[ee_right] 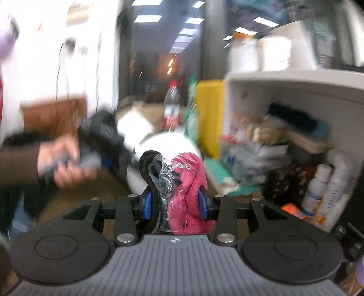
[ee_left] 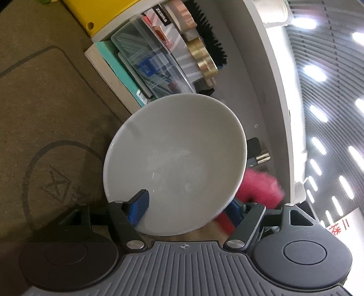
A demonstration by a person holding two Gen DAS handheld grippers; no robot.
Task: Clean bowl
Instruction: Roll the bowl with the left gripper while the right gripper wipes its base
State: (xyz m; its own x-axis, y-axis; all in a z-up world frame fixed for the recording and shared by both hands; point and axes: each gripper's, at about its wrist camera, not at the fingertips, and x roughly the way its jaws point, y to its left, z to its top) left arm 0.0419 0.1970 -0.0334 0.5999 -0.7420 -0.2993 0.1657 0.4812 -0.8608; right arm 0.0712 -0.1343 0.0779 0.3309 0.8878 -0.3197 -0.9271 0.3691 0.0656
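Note:
A white bowl (ee_left: 175,159) stands steeply tilted, its hollow facing the left wrist camera, above a brown mat (ee_left: 45,113). My left gripper (ee_left: 187,210) straddles its lower rim: the left pad (ee_left: 138,209) lies inside the bowl and the right finger (ee_left: 236,211) is outside, behind the wall. The jaws stand wide and do not seem to press. My right gripper (ee_right: 175,202) is shut on a pink fluffy cloth (ee_right: 186,182) bundled with a black pad and clear film. The cloth (ee_left: 259,186) sits just right of the bowl (ee_right: 168,145). A hand (ee_right: 66,159) holds the left gripper.
A white shelf unit (ee_left: 273,79) stands close behind the bowl, holding plastic boxes (ee_left: 145,59), a gold tin (ee_left: 202,57) and a black brush (ee_left: 209,34). A yellow box (ee_left: 95,13) sits beside it. Bottles (ee_right: 325,186) crowd the shelf's lower right; a soda bottle (ee_right: 173,102) stands farther back.

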